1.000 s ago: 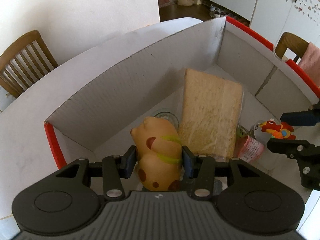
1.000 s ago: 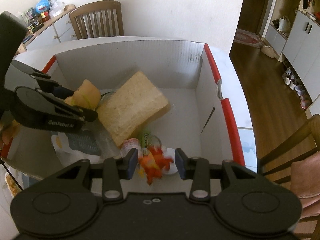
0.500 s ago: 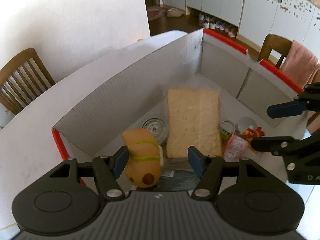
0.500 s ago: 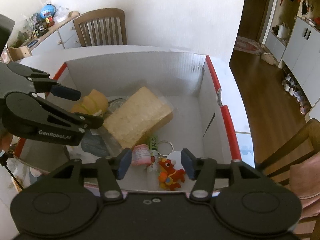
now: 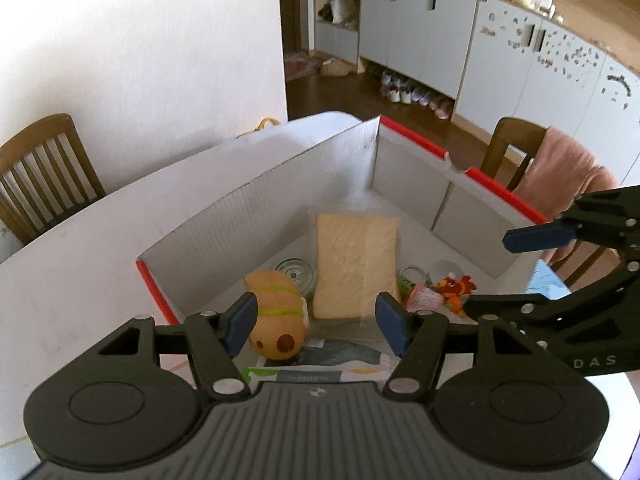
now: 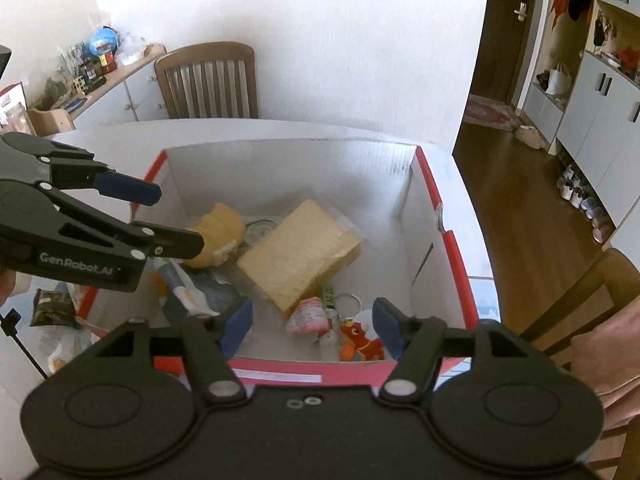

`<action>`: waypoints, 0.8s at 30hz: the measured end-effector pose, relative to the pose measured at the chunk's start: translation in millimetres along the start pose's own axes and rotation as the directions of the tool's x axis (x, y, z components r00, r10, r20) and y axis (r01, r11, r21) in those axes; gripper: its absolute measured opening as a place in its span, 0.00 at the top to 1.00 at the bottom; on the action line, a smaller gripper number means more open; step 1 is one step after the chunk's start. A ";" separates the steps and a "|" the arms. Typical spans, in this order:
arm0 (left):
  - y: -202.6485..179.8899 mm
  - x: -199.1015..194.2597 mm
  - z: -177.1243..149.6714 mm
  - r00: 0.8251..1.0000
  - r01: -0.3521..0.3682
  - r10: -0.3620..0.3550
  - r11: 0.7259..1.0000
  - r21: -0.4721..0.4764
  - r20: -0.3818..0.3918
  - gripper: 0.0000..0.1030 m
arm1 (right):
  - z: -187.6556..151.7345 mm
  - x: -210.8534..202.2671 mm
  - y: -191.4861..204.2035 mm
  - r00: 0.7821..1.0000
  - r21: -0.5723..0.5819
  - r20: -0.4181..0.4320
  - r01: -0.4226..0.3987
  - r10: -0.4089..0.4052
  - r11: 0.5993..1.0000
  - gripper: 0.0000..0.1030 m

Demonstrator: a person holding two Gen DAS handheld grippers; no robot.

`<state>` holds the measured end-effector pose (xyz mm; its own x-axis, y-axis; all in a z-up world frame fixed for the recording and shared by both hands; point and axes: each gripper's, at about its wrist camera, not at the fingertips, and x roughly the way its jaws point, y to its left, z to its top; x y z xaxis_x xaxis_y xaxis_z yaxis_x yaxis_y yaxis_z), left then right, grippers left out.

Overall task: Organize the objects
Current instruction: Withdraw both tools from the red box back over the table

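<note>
Since a second ago both grippers have let go and lifted clear of the box: the left gripper (image 5: 316, 320), which was clamped on the tan spotted dog toy (image 5: 278, 316), now hangs above it with jaws spread and nothing pressed between them, and the right gripper (image 6: 312, 326), which had closed around the red dragon keychain (image 6: 360, 342), is opening its jaws, with nothing gripped; the keychain lies below them on the box floor.

Going left to right inside the white cardboard box (image 5: 256, 216) with its red rim: the dog toy lies at the near left, on a printed plastic packet (image 5: 340, 354). Just beyond it sits a round glass lid (image 5: 296, 274). In the middle lies the bread slice in clear wrap (image 5: 356, 264), stretching toward the far corner. To its right, touching its near edge, are a small pink pouch (image 5: 424, 300) and a metal key ring (image 5: 410, 274), then the dragon keychain at the near right.

Outside the box, on the white table (image 5: 80, 280) at the left, lie snack packets (image 6: 52, 306).
</note>
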<state>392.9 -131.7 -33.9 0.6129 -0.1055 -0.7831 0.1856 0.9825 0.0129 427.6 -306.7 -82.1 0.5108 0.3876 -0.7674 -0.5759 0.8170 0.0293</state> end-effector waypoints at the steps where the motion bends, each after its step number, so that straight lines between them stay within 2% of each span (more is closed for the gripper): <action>1: 1.3 -4.2 -1.4 1.000 0.005 -0.005 1.000 0.000 0.008 0.38 | -0.2 -2.7 2.4 1.000 0.000 0.006 0.000 0.000 1.000 0.33; 6: 8.4 -30.1 -9.7 0.998 0.037 -0.037 0.999 0.000 0.041 0.38 | -1.4 -15.1 17.7 0.999 0.008 0.033 -0.002 0.002 1.000 0.30; 10: 15.8 -47.8 -17.6 0.996 0.055 -0.055 0.998 0.006 0.071 0.26 | -3.5 -25.6 34.3 0.998 0.013 0.064 -0.006 0.005 1.000 0.23; 14: 27.3 -68.0 -27.3 0.993 0.067 -0.067 0.998 0.006 0.093 0.26 | -5.9 -34.8 52.8 0.996 0.019 0.088 -0.012 0.010 1.000 0.19; 17: 37.2 -80.4 -34.7 0.992 0.074 -0.074 0.997 0.001 0.105 0.26 | -7.2 -41.4 65.8 0.994 0.019 0.105 -0.016 0.014 1.000 0.12; 19: 44.5 -87.8 -40.2 0.991 0.081 -0.080 0.997 -0.001 0.111 0.23 | -9.2 -45.5 75.9 0.993 0.019 0.119 -0.017 0.014 1.000 0.07; 24: 62.6 -104.4 -54.0 0.988 0.090 -0.089 0.996 -0.002 0.130 0.21 | -14.1 -53.6 100.2 0.989 0.017 0.144 -0.013 0.011 1.000 0.02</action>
<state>299.0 -51.0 15.1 0.6884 -0.2115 -0.6938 0.2385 0.9694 -0.0589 333.5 -251.6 -47.0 0.5915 0.4538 -0.6664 -0.5714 0.8191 0.0506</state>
